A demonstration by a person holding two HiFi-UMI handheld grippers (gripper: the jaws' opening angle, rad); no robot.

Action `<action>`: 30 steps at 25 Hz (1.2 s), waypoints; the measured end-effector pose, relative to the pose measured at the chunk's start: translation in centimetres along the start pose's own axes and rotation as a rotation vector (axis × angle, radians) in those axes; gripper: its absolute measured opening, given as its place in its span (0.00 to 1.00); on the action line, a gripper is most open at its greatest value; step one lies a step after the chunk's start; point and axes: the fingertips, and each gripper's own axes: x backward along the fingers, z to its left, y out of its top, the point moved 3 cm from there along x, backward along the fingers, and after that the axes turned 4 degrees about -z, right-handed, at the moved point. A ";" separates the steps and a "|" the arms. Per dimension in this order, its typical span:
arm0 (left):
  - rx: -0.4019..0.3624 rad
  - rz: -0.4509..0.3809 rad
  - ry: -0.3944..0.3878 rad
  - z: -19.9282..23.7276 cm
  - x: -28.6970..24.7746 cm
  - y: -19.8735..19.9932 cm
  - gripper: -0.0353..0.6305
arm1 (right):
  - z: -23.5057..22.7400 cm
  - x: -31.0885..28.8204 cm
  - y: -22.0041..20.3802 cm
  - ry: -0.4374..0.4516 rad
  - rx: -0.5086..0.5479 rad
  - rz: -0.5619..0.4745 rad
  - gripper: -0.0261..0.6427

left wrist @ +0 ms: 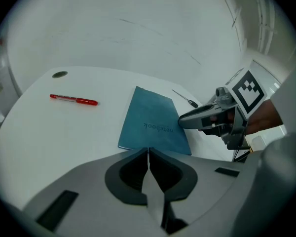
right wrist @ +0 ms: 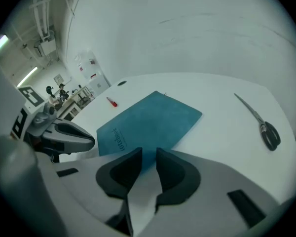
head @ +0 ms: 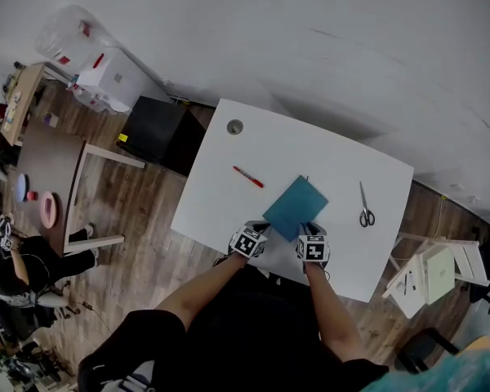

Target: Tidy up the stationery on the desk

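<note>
while both grippers wait at the near edge of the desk [head: 335,158], left gripper [left wrist: 148,151] pressed closed and empty, right gripper [right wrist: 148,154] slightly parted on nothing, the teal notebook [head: 296,207] lies just ahead between them. its long axis runs far-right, and the right gripper looks nearer its edge.

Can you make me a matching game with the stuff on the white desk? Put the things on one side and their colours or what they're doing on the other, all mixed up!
Things:
1. pen
2. notebook
3. scissors
4. left claw

Colour or state:
A. teal blue
B. shut, holding nothing
C. red
D. silver blades, dark handles

Right pairs: 1-C, 2-A, 3-D, 4-B
</note>
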 end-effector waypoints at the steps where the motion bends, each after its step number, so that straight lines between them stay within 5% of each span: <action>1: 0.001 -0.003 0.002 -0.1 0.0 0.0 0.08 | 0.1 0.1 -0.2 -0.013 0.030 0.003 0.19; 5: -0.022 0.020 0.016 1.0 0.6 -0.2 0.08 | 1.1 0.2 -0.7 -0.021 0.060 -0.006 0.19; 13: 0.016 0.030 0.060 2.3 1.4 -0.5 0.08 | 6.0 -0.3 -1.9 0.158 -0.010 0.070 0.19; 21: 0.113 0.018 0.050 1.8 1.3 -1.6 0.08 | -4.4 0.6 2.1 0.010 -0.057 -0.053 0.19; 26: 0.097 0.017 0.102 1.2 0.9 -1.7 0.08 | -5.8 -0.6 3.0 0.089 -0.058 -0.017 0.19; 30: 0.166 0.006 0.104 1.1 1.0 -1.7 0.08 | -5.8 -1.4 3.2 0.098 -0.057 0.005 0.20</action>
